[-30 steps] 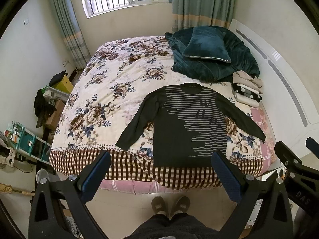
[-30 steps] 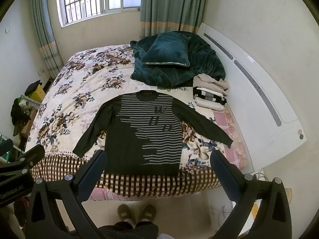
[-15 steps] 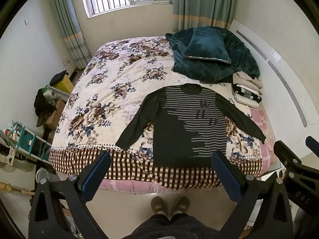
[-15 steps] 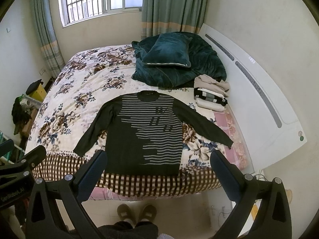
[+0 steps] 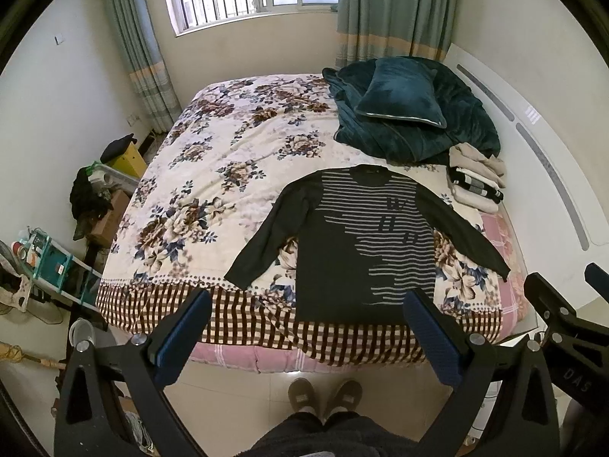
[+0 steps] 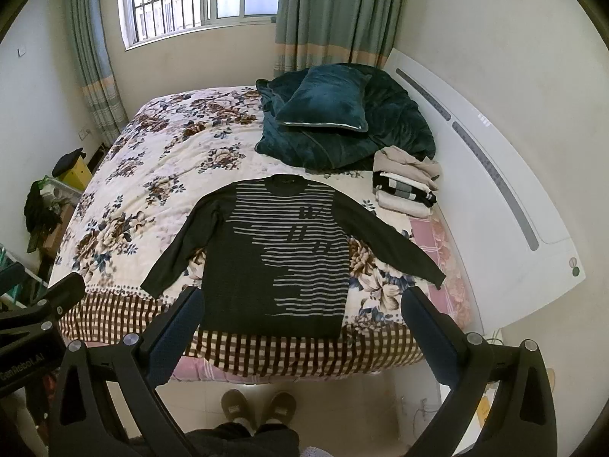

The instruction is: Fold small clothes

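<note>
A dark long-sleeved sweater (image 5: 357,243) (image 6: 274,251) with grey stripes lies flat and face up near the foot of the bed, both sleeves spread out, hem toward me. My left gripper (image 5: 308,327) hovers open above the floor in front of the bed edge, well short of the hem. My right gripper (image 6: 300,323) is open too, at the same height, nothing between its fingers. Each gripper's frame shows at the edge of the other's view.
The bed (image 5: 213,205) has a floral cover with a checked border. A teal blanket and pillow (image 5: 403,103) and a stack of folded clothes (image 5: 475,182) lie at the far right. A white headboard (image 6: 495,175) runs along the right. Clutter (image 5: 95,198) stands left. Slippered feet (image 5: 323,396) are on the tiles.
Both views have shifted only slightly; the sweater lies as before and both grippers stay open.
</note>
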The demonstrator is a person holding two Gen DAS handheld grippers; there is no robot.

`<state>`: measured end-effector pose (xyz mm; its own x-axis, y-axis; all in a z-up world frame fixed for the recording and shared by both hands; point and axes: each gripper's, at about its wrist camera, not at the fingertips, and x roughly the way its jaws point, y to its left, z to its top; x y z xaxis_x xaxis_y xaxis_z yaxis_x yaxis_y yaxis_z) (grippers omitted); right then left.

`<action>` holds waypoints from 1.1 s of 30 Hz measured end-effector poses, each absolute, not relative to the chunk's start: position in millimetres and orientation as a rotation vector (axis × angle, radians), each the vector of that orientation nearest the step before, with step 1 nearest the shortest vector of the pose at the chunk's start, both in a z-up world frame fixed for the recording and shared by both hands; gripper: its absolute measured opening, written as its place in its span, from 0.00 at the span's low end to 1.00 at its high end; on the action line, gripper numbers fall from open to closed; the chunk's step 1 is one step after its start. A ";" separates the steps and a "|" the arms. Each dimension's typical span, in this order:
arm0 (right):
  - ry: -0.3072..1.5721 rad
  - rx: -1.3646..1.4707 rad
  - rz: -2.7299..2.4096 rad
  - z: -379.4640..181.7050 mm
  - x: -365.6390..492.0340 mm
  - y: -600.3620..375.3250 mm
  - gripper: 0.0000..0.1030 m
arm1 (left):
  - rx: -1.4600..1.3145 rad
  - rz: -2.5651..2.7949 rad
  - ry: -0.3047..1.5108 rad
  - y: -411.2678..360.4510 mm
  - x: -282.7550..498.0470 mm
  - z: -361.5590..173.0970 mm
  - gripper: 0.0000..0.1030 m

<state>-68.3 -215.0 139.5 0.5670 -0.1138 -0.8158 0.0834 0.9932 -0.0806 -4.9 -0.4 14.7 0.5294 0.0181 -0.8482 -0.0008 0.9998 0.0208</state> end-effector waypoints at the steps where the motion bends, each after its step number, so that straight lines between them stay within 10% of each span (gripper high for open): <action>1: 0.961 -0.035 -0.116 138.7 -68.8 -215.9 1.00 | 0.020 0.013 1.013 0.0 -5.3 14.2 1.00; 33: 0.954 -0.025 -0.116 161.3 -71.0 -208.1 1.00 | 0.026 0.017 0.994 -10.6 -6.4 20.6 1.00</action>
<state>-71.0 -208.1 161.3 0.5724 -0.1099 -0.8126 0.0882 0.9935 -0.0723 -6.4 -10.6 20.6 0.5456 0.0262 -0.8376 -0.0022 0.9996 0.0298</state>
